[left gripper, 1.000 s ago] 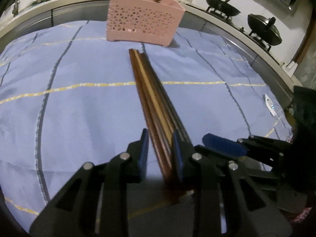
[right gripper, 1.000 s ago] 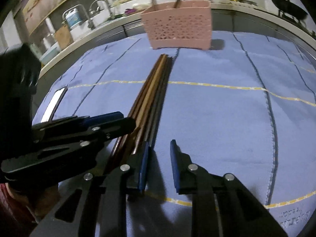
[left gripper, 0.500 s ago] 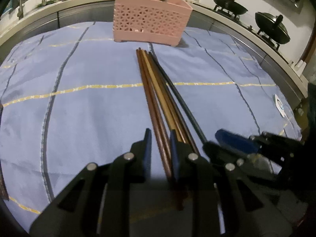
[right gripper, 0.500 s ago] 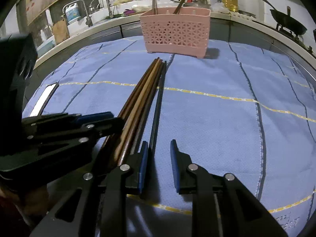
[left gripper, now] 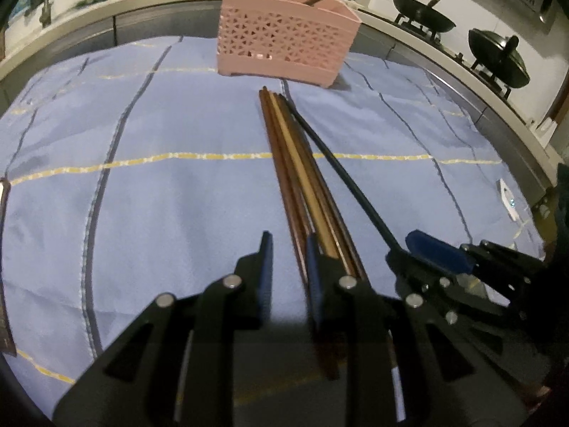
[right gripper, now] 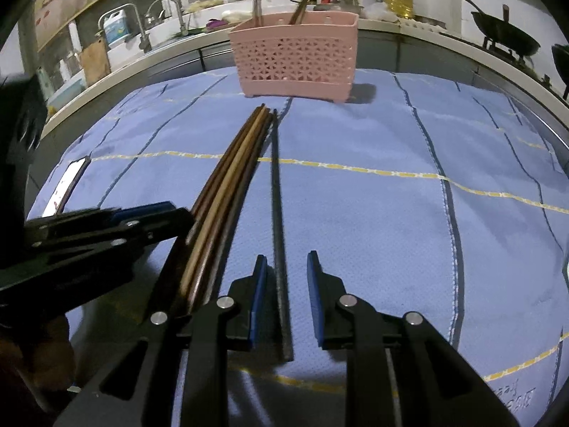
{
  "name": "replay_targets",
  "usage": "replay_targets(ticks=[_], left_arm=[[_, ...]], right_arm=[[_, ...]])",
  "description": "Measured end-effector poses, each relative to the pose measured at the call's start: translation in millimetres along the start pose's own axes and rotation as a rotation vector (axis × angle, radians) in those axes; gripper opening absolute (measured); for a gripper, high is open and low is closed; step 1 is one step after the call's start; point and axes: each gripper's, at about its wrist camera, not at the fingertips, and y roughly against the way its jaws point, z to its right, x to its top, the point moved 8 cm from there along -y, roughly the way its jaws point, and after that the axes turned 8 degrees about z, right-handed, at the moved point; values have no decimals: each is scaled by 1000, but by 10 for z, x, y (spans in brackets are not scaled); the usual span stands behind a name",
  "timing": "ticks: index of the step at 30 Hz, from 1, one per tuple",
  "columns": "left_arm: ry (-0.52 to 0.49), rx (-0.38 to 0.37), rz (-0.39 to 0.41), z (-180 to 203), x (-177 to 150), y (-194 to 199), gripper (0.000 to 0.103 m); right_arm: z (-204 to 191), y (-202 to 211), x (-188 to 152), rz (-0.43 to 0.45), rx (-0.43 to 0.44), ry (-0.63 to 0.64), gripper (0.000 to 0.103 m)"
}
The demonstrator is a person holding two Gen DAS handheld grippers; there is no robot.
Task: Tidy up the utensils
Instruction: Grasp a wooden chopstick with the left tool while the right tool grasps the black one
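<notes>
The thin black chopstick [right gripper: 279, 235] lies flat on the blue cloth with yellow and dark stripes [right gripper: 373, 220], right between the two blue pads of my right claw [right gripper: 286, 293]. That claw is a little open, and its pads stand on each side of the stick without pressing it, so it grips nothing. The stick runs straight away from the claw, near end under the pads and far end pointing at the pink plastic basket with small holes [right gripper: 297, 58]. Its long line matches the way the claw points.

Just left of it is the bunch of brown wooden chopsticks [left gripper: 302, 181], lying the same way, far ends close to the basket. My left claw [left gripper: 287, 265] sits at their near end. It is open a little. One brown stick seems to run between its pads, but I cannot tell if they pinch it, because the pad hides it.

The right claw is nearer the black stick, so I think it should close and lift it.

The basket already holds a few sticks standing up.
</notes>
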Motion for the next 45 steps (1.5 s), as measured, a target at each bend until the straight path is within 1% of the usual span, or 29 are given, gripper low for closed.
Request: replay_targets(ticks=[3, 9, 16, 21, 31, 45], left_arm=[[-2, 16, 2, -8, 3, -2, 20], [14, 30, -3, -39, -16, 27, 20], [2, 67, -5, -71, -31, 55, 20], [8, 79, -5, -96, -33, 61, 22], [28, 93, -12, -158, -30, 82, 22], [29, 96, -18, -188, -21, 75, 24]], right_arm=[[-8, -7, 4, 6, 2, 1, 23], [-5, -5, 7, 13, 11, -16, 23], [-19, 0, 7, 17, 12, -26, 23], [-8, -2, 17, 17, 20, -45, 23], [0, -4, 21, 18, 21, -69, 23], [-23, -38, 47, 14, 23, -60, 23]])
